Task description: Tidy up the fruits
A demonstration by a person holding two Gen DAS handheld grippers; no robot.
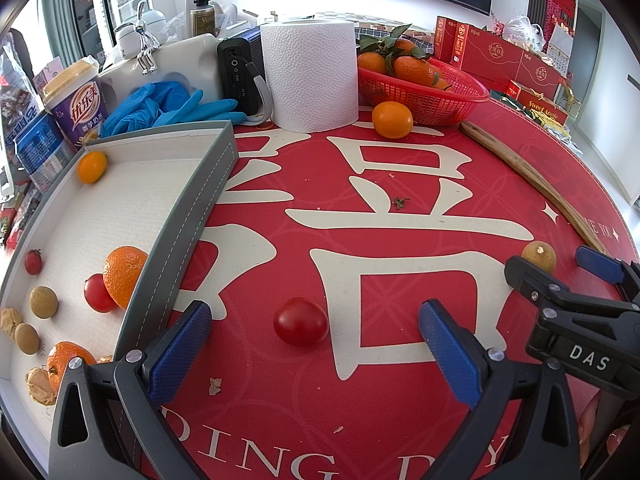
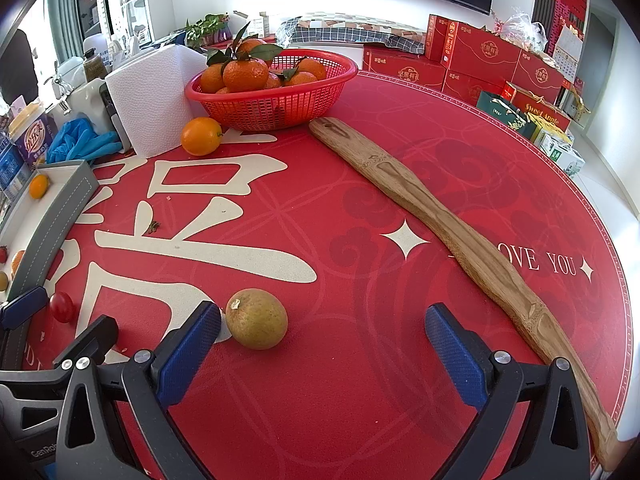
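Only left wrist view shows tray [image 1: 192, 200] holding sorted fruit.

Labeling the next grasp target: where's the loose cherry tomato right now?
The cherry tomato lies on the red mat, centred between the open left hand-held gripper's fingers in the left wrist view, just right of the grey tray. The right wrist view shows it at far left.

Open red mat [image 2: 360, 280] ahead; wooden stick [image 2: 460, 236] bars the right side
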